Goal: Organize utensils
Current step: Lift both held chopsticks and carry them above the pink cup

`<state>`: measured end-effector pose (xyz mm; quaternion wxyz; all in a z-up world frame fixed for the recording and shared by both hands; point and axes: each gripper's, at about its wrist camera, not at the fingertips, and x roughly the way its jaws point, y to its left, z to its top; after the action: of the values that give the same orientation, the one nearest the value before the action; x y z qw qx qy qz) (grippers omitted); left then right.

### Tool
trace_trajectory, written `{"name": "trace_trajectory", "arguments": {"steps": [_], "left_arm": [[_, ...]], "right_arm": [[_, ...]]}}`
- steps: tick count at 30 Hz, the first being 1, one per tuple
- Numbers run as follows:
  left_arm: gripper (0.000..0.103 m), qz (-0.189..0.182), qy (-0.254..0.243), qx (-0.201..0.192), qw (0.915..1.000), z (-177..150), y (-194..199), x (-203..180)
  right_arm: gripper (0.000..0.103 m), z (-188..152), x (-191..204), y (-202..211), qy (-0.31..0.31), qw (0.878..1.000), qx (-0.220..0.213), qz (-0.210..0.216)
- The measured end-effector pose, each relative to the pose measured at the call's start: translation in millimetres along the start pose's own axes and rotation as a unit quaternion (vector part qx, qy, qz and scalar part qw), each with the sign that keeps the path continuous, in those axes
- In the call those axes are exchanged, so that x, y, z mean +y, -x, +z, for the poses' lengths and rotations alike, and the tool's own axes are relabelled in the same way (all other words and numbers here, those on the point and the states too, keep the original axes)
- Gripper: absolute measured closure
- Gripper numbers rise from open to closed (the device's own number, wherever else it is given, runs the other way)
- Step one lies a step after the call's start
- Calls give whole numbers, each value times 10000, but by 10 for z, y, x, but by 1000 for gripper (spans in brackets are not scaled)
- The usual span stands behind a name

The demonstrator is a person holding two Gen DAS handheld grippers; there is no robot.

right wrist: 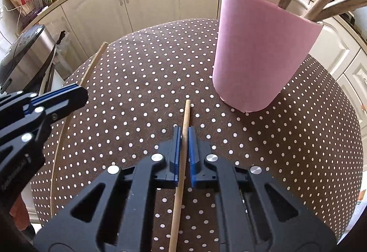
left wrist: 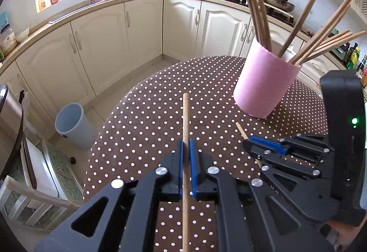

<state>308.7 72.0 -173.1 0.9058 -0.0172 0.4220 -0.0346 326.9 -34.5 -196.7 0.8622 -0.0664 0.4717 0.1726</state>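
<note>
In the left wrist view my left gripper point(left wrist: 186, 144) is shut on a wooden chopstick point(left wrist: 185, 119) that runs straight ahead between its blue pads, above the table. To its right, my right gripper point(left wrist: 247, 143) is shut on a second chopstick point(left wrist: 240, 129), whose tip pokes out past the fingers. The right wrist view shows the right gripper point(right wrist: 184, 131) pinching that chopstick point(right wrist: 187, 112), with the left gripper point(right wrist: 80, 93) and its long chopstick point(right wrist: 91, 66) at the left. A pink holder point(right wrist: 259, 57) point(left wrist: 263, 84) with several chopsticks stands just ahead and to the right.
A round table with a brown polka-dot cloth point(left wrist: 142, 114) lies under both grippers. Beyond its edge are a grey bin point(left wrist: 73, 125) on the floor, a white chair point(left wrist: 29, 201), a steel appliance point(right wrist: 25, 52) and cream kitchen cabinets point(left wrist: 110, 40).
</note>
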Motion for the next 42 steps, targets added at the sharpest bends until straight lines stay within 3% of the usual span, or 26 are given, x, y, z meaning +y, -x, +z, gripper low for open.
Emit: {"name": "trace_trajectory", "arguments": {"steps": [7,18,25,31,35,42], "left_arm": [[97,-11,-82,-219,9997,-8,247,-61],[97,-290,-150,-748,9967,15,898,-280],[97,-521,-161,-1162,9917,-43,1317,-489],[97,-748,-158,-1411,9870,-98,1558,-660],[97,-894,-168,-1379,9863,-141,1556,-729],[97,-791,-218,-1425,9864,-181,1518,-797]], "right_arm": [[97,-159,-98,249,-186,9989,-385,200],[97,-295,-205,1233,-432,9859,-1495,613],[97,-464,-225,1815,-415,9706,-2350,324],[97,-629,-332,2121,-304,9585,-2833,28],[97,-710,-372,2206,-299,9545,-2967,-17],[97,-785,-410,2249,-340,9524,-3031,25]]}}
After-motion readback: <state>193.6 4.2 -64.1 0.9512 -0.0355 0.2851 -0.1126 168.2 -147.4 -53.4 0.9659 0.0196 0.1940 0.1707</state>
